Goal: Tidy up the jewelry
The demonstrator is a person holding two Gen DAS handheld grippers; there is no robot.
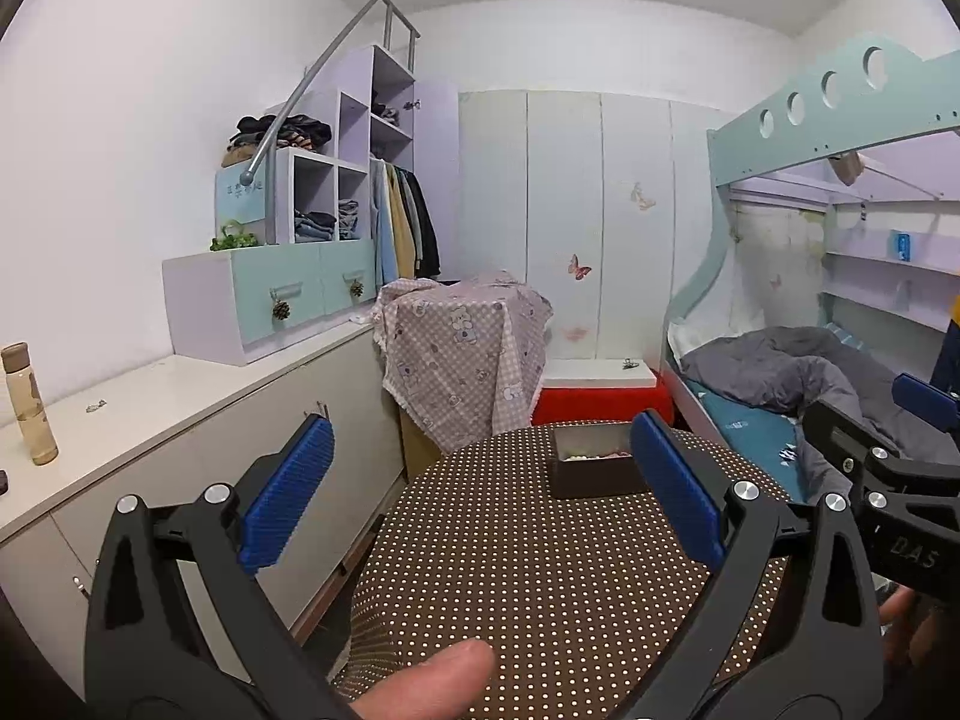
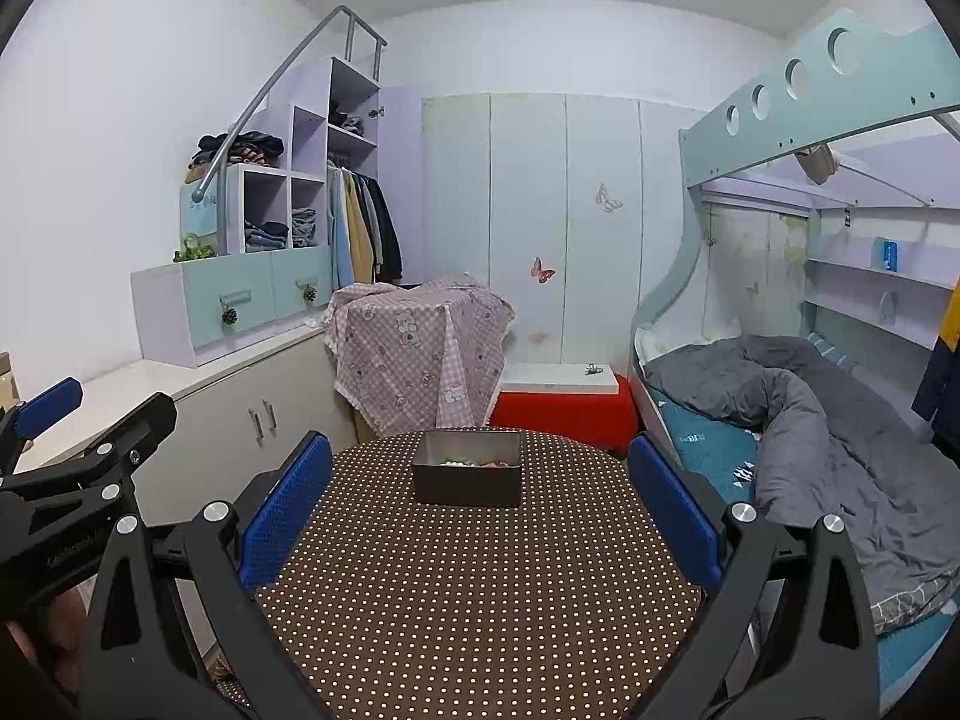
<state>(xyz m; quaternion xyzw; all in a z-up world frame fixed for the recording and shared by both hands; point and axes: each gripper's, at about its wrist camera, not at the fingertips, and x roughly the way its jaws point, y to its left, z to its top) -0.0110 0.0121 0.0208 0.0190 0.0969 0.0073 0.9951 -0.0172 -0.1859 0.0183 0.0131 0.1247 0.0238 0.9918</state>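
While both grippers hover unloaded, task appears unstarted. Left gripper (image 1: 480, 501): jaws spread, empty. Right gripper (image 2: 480, 498): jaws spread, empty. Jewelry box (image 2: 467, 476): frame centre, on dotted table (image 2: 480, 588), beads inside, unsorted.

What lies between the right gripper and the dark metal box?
Only bare brown polka-dot tablecloth separates the open right gripper from the dark rectangular metal box, per the right wrist view.

surface: round table (image 2: 480, 588), brown dotted cloth | on it: dark open box (image 2: 467, 475), far side, small items inside
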